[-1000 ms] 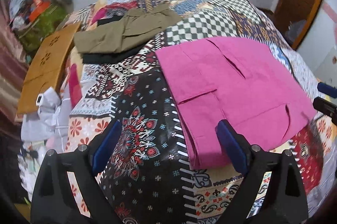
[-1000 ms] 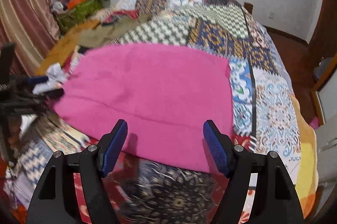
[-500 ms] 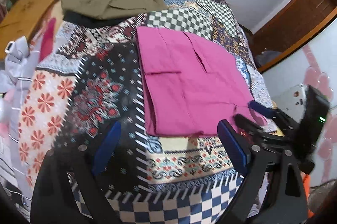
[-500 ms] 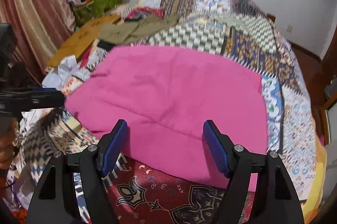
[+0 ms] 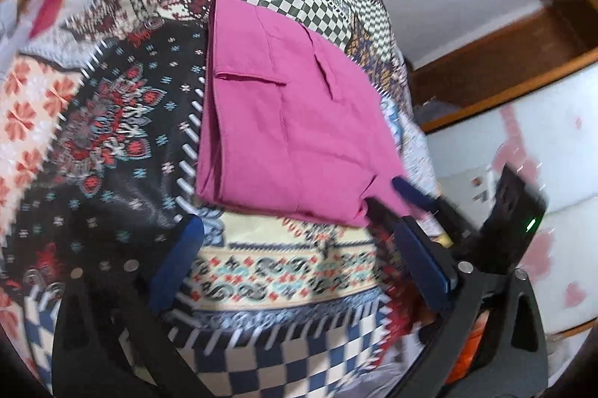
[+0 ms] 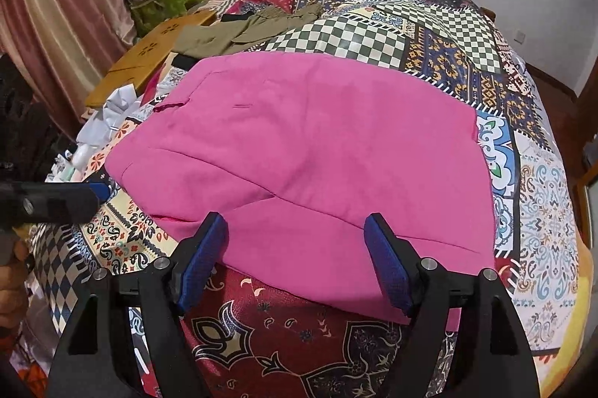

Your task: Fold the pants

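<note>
We are holding the left tongs [image 5: 295, 248] wide over the quilt [image 5: 112, 121], nothing between the blue pads, their jaws having just been opening further; the folded pink pants [image 5: 287, 121] are lying flat on the bed just beyond them. We are holding the right tongs [image 6: 295, 259] fairly wide too, opening a little more, with the near edge of the pants [image 6: 306, 151] lying between and below the pads [image 6: 202, 259], unpinched. Olive pants [image 6: 243, 31] are lying well beyond both tongs, apart from the pink ones.
</note>
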### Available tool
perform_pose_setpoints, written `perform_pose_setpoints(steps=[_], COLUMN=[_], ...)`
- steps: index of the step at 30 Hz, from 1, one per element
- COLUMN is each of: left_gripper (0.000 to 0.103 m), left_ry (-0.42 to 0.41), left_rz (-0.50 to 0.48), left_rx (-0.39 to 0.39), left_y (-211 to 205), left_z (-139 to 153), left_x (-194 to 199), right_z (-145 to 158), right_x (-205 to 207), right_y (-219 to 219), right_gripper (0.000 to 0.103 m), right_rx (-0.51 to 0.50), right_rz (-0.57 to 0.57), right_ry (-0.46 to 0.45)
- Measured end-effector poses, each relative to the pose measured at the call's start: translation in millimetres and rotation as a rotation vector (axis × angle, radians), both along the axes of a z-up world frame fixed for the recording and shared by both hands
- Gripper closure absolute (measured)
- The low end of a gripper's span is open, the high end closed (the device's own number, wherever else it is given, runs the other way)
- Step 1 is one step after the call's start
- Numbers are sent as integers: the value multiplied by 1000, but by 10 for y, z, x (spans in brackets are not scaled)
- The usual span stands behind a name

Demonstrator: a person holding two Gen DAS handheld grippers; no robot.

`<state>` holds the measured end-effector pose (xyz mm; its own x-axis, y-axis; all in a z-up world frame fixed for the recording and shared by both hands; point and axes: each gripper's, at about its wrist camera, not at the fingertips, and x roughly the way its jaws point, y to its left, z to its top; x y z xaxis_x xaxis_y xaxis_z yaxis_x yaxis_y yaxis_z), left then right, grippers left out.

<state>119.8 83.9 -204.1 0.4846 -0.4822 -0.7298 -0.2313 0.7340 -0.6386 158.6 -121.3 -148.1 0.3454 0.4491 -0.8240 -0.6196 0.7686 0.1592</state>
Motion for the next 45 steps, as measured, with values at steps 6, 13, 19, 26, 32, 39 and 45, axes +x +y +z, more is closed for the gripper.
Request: perform_pose_setpoints(steps=[6, 13, 19, 26, 32, 39, 45], left_gripper=[5, 77, 81, 82, 83, 84, 85], left_ry=[5, 60, 13, -46, -102, -281, -356], left_rz=[19, 75, 71, 48, 20, -17, -132], left_rx=[-178, 13, 227, 691, 884, 880, 773], left_y=[76, 22, -78, -25, -42, -387, -796], left_z=[-85, -68, 61, 279, 460, 991, 1193], left_x=[250, 430, 330, 25, -70, 80, 384], right_z=[-12, -16, 49, 108, -52, -61, -72], right_x=[-3, 12, 61, 161, 107, 114, 135], right_y=[-5, -17, -118, -505, -592, -590, -608], right_gripper=[28, 28, 31, 31, 30, 30, 30], right_rx=[18, 30, 63, 93, 44, 61, 69], right_rz=[-7, -8, -44, -147, -135, -140, -134], right_ry=[-4, 4, 18, 37, 63, 56, 59])
